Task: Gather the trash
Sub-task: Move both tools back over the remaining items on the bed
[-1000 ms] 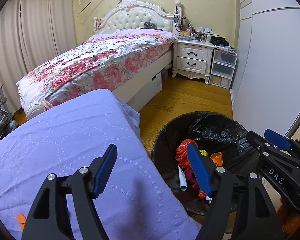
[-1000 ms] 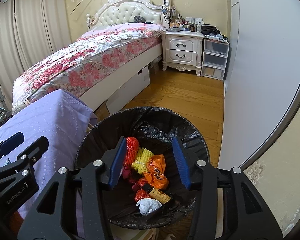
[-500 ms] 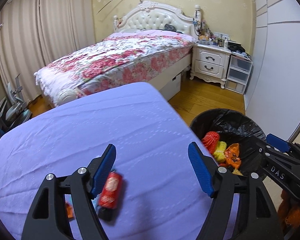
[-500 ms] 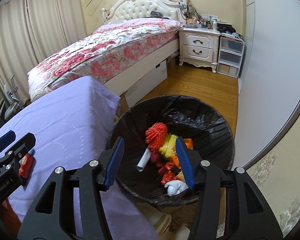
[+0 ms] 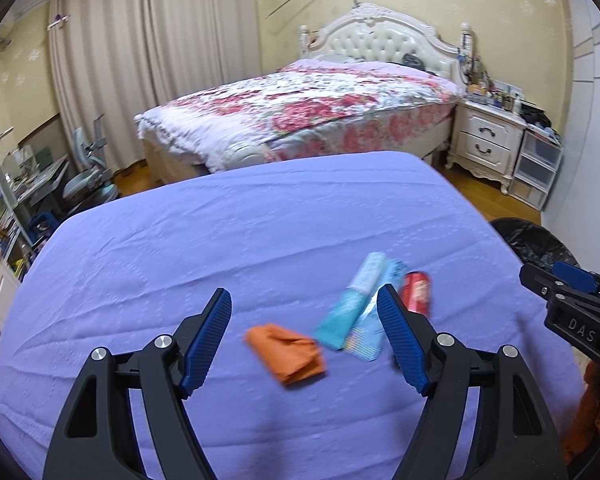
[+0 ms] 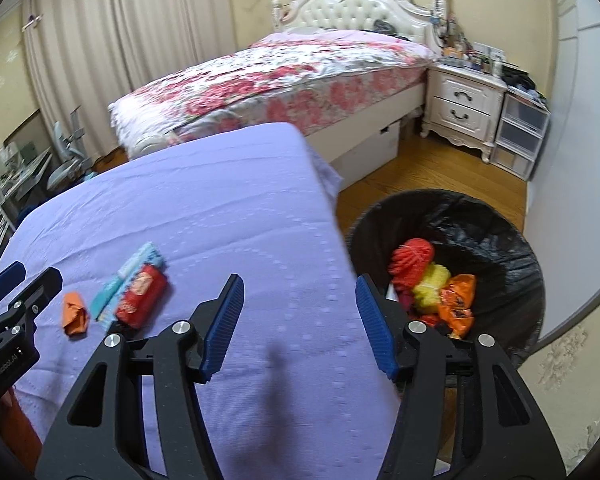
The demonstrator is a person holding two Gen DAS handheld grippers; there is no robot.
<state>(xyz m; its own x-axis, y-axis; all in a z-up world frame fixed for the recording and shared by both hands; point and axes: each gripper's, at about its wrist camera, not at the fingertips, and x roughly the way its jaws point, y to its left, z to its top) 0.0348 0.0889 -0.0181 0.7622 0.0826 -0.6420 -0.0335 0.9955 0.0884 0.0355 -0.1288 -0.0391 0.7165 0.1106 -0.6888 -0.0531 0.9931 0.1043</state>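
On the purple cloth (image 5: 260, 240) lie an orange wrapper (image 5: 286, 352), a teal tube (image 5: 352, 304), a pale blue packet (image 5: 370, 338) and a red packet (image 5: 417, 292). My left gripper (image 5: 306, 336) is open and empty, hovering just above the orange wrapper. My right gripper (image 6: 300, 320) is open and empty over the cloth's right edge. In the right wrist view the orange wrapper (image 6: 75, 314), tube (image 6: 118, 282) and red packet (image 6: 142, 296) lie to its left. The black-lined bin (image 6: 480, 216) at right holds red, yellow and orange trash (image 6: 432, 280).
A floral bed (image 5: 300, 116) stands beyond the cloth, with a white nightstand (image 5: 484, 140) and plastic drawers (image 5: 538, 168) to its right. A desk chair and cluttered shelves (image 5: 28, 184) stand at far left. A white wardrobe wall (image 6: 572, 120) is right of the bin.
Both grippers have swung left from over the bin toward the purple cloth. The trash on the cloth has come into view under my left gripper. Both stay open.
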